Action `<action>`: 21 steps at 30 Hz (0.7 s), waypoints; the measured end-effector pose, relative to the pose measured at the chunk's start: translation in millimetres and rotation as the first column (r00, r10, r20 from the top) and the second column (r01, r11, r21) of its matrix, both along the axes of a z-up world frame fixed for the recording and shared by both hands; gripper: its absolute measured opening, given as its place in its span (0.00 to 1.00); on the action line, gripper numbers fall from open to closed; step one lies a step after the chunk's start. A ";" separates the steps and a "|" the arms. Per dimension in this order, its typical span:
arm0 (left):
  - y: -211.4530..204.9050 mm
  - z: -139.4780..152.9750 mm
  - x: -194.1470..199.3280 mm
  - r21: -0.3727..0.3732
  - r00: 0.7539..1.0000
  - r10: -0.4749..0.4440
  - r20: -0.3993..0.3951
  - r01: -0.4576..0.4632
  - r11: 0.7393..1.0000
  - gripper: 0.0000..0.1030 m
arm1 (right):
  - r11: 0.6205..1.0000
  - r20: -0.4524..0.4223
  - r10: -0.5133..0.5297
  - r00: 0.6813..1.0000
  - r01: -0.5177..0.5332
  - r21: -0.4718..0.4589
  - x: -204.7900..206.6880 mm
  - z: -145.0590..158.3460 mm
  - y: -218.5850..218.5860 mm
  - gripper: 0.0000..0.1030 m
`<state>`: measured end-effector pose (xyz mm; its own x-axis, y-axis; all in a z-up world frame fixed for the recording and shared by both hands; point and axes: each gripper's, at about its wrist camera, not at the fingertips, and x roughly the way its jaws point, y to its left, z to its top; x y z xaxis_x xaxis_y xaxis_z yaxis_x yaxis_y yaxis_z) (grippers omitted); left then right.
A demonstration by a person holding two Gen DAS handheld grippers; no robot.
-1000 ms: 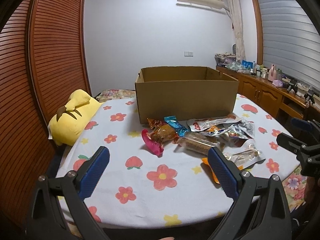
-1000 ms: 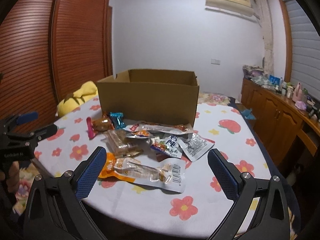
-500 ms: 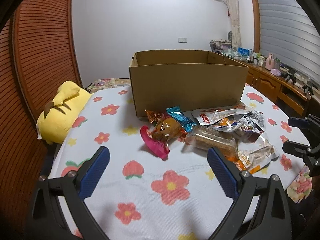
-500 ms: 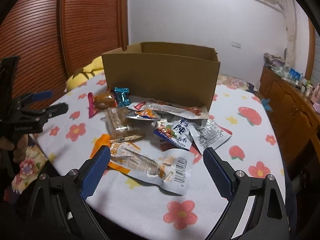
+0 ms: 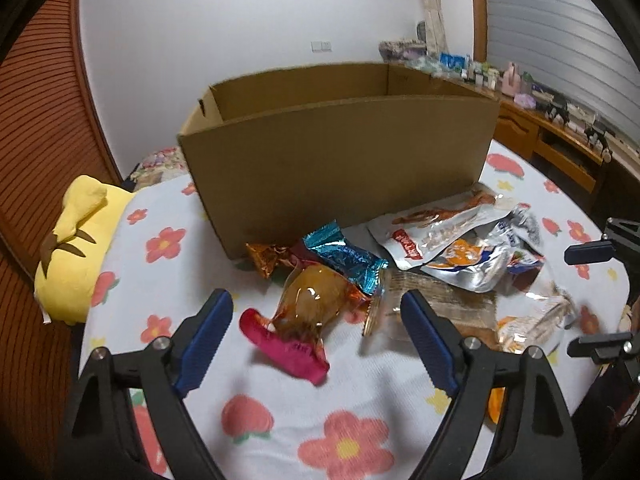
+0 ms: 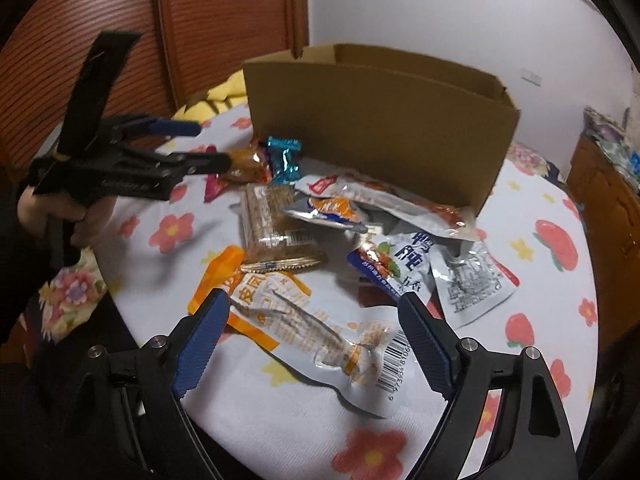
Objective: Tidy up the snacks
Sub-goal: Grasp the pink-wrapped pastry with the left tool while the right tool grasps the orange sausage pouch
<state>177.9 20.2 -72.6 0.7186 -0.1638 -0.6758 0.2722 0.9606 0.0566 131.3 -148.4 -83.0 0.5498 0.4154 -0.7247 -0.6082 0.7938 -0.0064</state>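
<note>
Several snack packets lie in a pile in front of an open cardboard box on a flowered tablecloth. My left gripper is open, its fingers on either side of a clear orange-brown packet with a pink end, just short of it. A blue foil packet lies behind that one. My right gripper is open over a white and orange pouch at the near table edge. A cracker pack and silver pouches lie beyond. The left gripper also shows in the right wrist view.
A yellow plush pillow lies at the table's left edge. A wooden slatted wardrobe stands at the left. A wooden sideboard with bottles runs along the right wall. The box stands at the back middle of the table.
Both grippers have moved forward and down toward the snack pile. The left one has closed in on the orange-brown packet, the right one on the white and orange pouch. Both stay open.
</note>
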 end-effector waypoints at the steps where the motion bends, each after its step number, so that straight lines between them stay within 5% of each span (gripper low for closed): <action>1: -1.7 -2.6 3.9 0.013 1.000 -0.004 -0.006 0.004 1.000 0.84 | 1.000 -0.001 0.004 1.000 -0.005 -0.007 1.0 -1.0 1.1 0.86; 6: -5.1 -11.8 19.9 0.051 0.999 -0.018 -0.034 0.019 0.999 0.83 | 1.000 -0.029 0.020 0.999 -0.019 0.013 6.1 -3.3 3.9 0.86; 16: 6.1 -19.4 24.1 0.058 0.997 -0.018 -0.079 0.023 0.998 0.52 | 0.999 -0.044 0.031 0.999 -0.031 0.013 14.1 -1.5 4.2 0.86; 21: 14.5 -20.2 19.2 0.014 0.992 -0.045 -0.119 0.047 0.999 0.48 | 0.999 -0.057 0.050 0.997 -0.050 0.003 20.5 -2.8 5.5 0.86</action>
<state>197.2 34.7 -92.9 0.6249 -0.1829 -0.7590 0.3215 0.9462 0.0367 151.8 -142.9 -85.8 0.4858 0.4427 -0.7537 -0.6467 0.7621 0.0308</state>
